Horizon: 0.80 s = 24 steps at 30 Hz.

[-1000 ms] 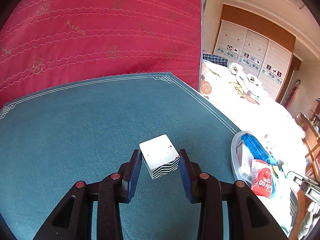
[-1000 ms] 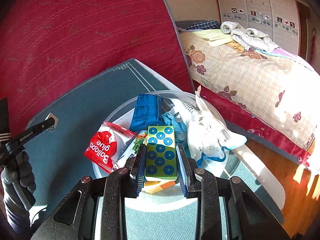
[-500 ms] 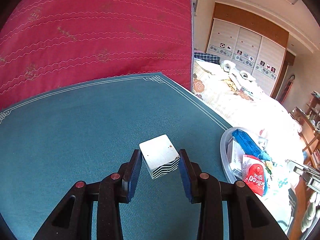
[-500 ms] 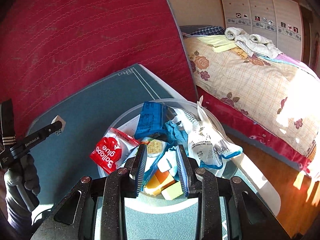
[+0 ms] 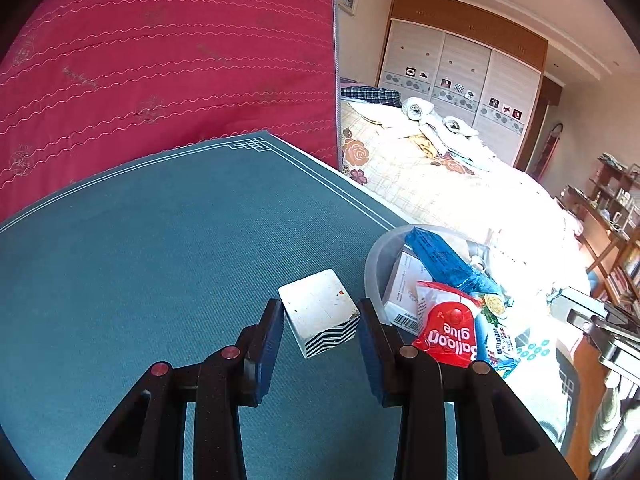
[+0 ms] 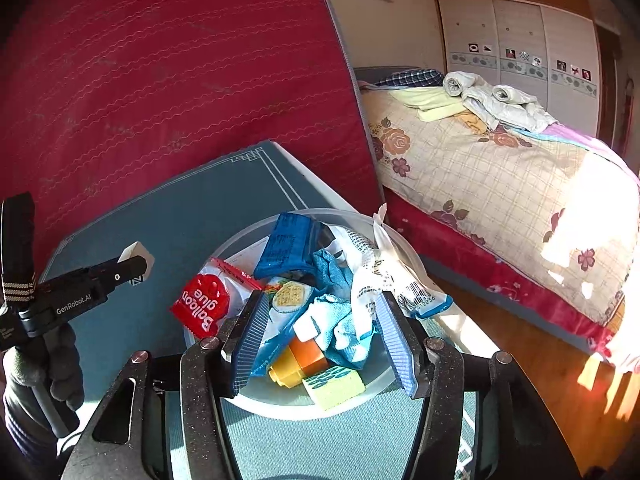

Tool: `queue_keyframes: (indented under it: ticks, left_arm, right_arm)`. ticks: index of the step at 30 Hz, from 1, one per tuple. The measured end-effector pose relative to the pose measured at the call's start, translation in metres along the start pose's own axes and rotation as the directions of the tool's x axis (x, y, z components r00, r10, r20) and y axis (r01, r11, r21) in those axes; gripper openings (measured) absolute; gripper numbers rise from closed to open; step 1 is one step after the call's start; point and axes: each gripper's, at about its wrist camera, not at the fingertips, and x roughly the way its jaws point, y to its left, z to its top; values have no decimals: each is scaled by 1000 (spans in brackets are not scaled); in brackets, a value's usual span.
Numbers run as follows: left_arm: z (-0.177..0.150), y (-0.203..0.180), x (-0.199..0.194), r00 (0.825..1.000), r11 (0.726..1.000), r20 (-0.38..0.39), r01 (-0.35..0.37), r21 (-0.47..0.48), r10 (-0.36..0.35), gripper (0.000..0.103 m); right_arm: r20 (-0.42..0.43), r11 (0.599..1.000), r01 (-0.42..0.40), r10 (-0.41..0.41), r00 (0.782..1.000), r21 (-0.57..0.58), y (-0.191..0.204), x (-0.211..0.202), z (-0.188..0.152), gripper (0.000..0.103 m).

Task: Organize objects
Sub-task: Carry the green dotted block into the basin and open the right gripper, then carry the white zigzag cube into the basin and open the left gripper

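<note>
My left gripper (image 5: pixel 320 320) is shut on a white cube (image 5: pixel 320 308) with a black-striped side, held over the blue-green table mat just left of the clear plastic bowl (image 5: pixel 372 264). The right wrist view shows that same left gripper (image 6: pixel 134 266) and cube (image 6: pixel 136 252) at the left. My right gripper (image 6: pixel 320 304) hangs over the bowl (image 6: pixel 404 244); its jaws are opening with nothing pressed between them. A green dotted box (image 6: pixel 334 386) lies in the bowl beside orange and yellow bricks (image 6: pixel 298 360).
The bowl also holds a red Balloon glue packet (image 6: pixel 202 304), a blue packet (image 6: pixel 286 246), a blue cloth (image 6: pixel 344 320) and a white bag (image 6: pixel 384 276). A red mattress (image 5: pixel 160 60) stands behind the mat (image 5: pixel 160 240). A bed (image 6: pixel 500 168) lies to the right.
The right gripper let go of the green dotted box, which dropped into the bowl, and its jaws spread. The left gripper carried the cube sideways toward the bowl.
</note>
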Motion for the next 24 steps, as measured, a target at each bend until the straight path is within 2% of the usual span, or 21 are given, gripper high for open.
queue_keyframes:
  ticks: [15, 22, 24]
  left_arm:
    - [24, -82, 30, 996, 993, -31, 84, 85, -82, 40]
    - [27, -103, 46, 994, 989, -57, 99, 113, -93, 40]
    - [27, -103, 48, 994, 989, -64, 97, 108, -90, 46]
  right_arm:
    - [49, 1000, 8, -8, 999, 20, -34, -5, -10, 61]
    - [49, 998, 1, -3, 999, 56, -51, -2, -13, 61]
    - [44, 998, -2, -1, 999, 66, -54, -1, -14, 61]
